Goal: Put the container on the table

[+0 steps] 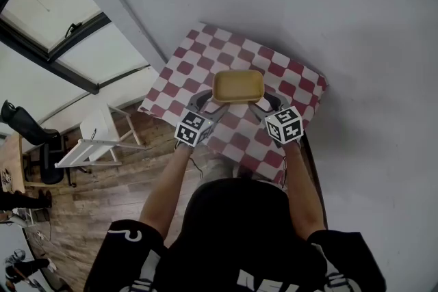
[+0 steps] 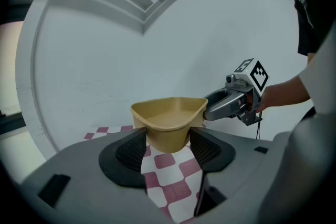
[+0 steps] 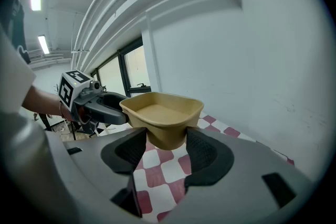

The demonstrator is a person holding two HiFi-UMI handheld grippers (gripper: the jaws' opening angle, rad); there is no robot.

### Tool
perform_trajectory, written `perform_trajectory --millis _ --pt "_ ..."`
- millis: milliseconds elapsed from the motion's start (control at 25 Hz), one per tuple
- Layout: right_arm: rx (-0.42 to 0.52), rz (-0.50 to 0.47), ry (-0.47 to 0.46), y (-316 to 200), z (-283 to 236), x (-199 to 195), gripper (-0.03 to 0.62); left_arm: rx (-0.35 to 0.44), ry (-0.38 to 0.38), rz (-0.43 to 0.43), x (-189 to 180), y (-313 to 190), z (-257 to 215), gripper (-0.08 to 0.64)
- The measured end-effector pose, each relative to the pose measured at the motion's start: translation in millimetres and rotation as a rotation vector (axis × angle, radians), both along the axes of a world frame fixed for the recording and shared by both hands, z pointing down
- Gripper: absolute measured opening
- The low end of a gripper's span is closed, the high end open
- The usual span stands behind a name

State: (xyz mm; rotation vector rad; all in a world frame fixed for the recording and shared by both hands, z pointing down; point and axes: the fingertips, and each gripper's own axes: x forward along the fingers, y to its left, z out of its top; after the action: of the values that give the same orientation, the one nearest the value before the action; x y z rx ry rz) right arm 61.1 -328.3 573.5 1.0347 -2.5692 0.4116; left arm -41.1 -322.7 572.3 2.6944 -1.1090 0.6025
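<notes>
right now the left gripper [image 1: 207, 102] and right gripper [image 1: 264, 103] are each clamping a near corner of the tan container [image 1: 237, 86], jaws closed snugly on it, holding it over the checked table [image 1: 291, 77]. if one releases early, it's likely tipping and landing crooked.

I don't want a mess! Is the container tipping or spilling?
No, nothing stands out. The container is level and empty, with the left gripper and right gripper each shut on it, over the table.
</notes>
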Motion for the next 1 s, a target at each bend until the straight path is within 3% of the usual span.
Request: perform_trajectory --millis 640,1000 --pt "-0.104 -0.020 0.039 4 55 5 0.245 -0.100 -0.012 0.018 5 3 55 0.276" --pt "-0.186 -0.032 0.079 5 95 6 0.241 -0.171 -0.077 0.050 5 3 98 0.272"
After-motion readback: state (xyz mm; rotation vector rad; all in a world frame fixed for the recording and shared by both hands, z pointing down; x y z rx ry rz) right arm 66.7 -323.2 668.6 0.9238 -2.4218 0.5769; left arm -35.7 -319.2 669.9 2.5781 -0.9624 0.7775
